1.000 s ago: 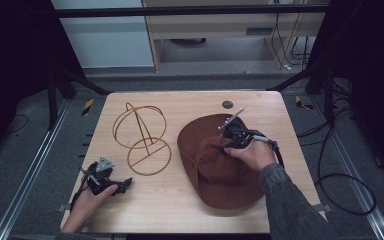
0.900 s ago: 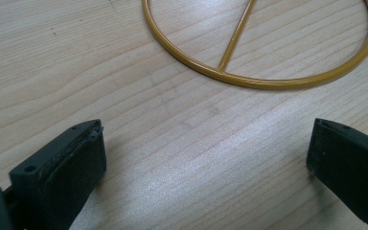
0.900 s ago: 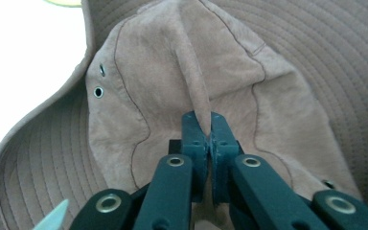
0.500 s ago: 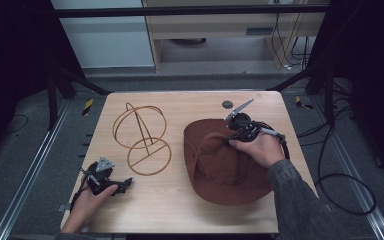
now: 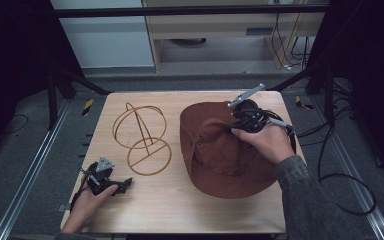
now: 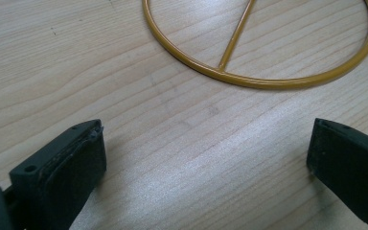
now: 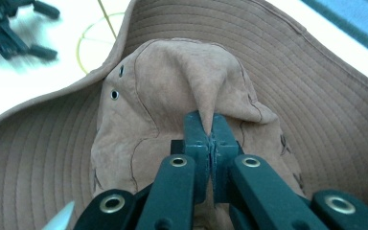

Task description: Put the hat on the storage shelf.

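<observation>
The right gripper [image 7: 210, 125] pinches a fold of the brown hat's [image 5: 215, 150] crown, and the hat hangs tilted over the desk's [image 5: 180, 210] right half, its brim higher off the wood than a second ago. The left gripper [image 5: 122, 185], jaws spread and empty, rests near the desk's front-left corner. The wire hat stand [image 5: 142, 135] stands between them, left of the hat.

Hat [image 5: 220, 155] lies right of wire stand [image 5: 142, 137].
</observation>
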